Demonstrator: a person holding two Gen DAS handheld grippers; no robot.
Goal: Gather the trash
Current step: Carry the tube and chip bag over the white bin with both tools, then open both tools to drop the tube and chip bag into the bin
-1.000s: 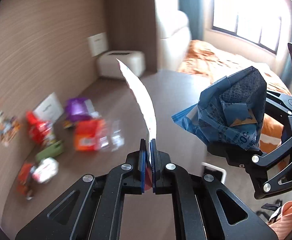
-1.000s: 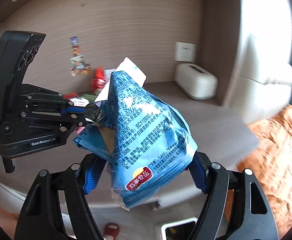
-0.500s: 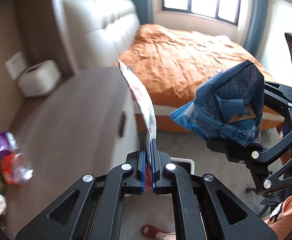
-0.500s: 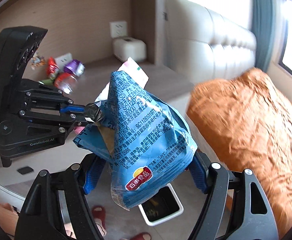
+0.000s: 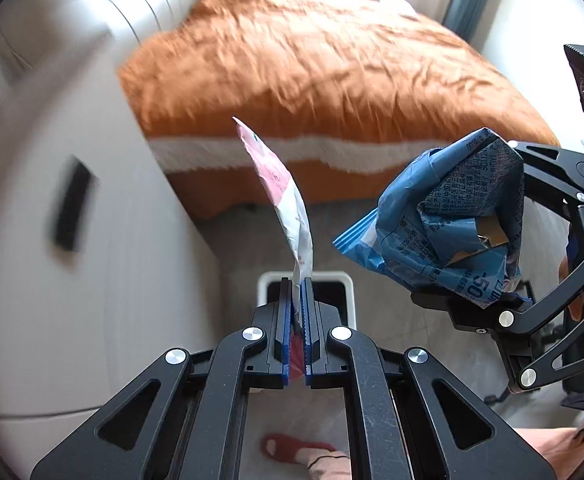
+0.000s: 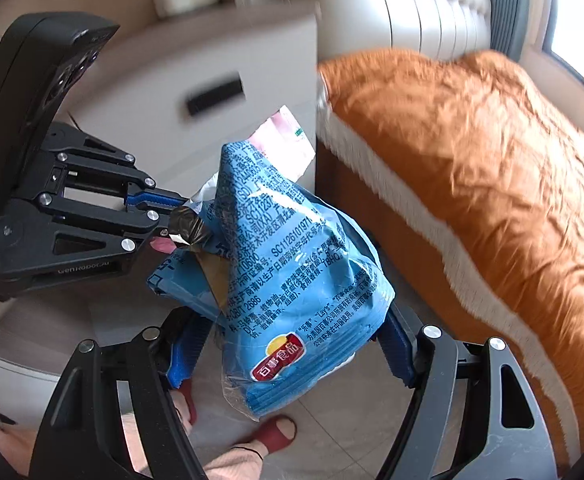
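Blue chip bag [image 6: 292, 280] hides pink wrapper [image 6: 288, 140] — mostly.

Left wrist view: looks down along its fingers at the bin [image 5: 268, 280] and floor, bed [image 5: 332, 64] beyond. Right wrist view: faces the bed [image 6: 472, 152] and a blurred cabinet [image 6: 164, 92], apparently. Shared: both bags, bed, each other's gripper.
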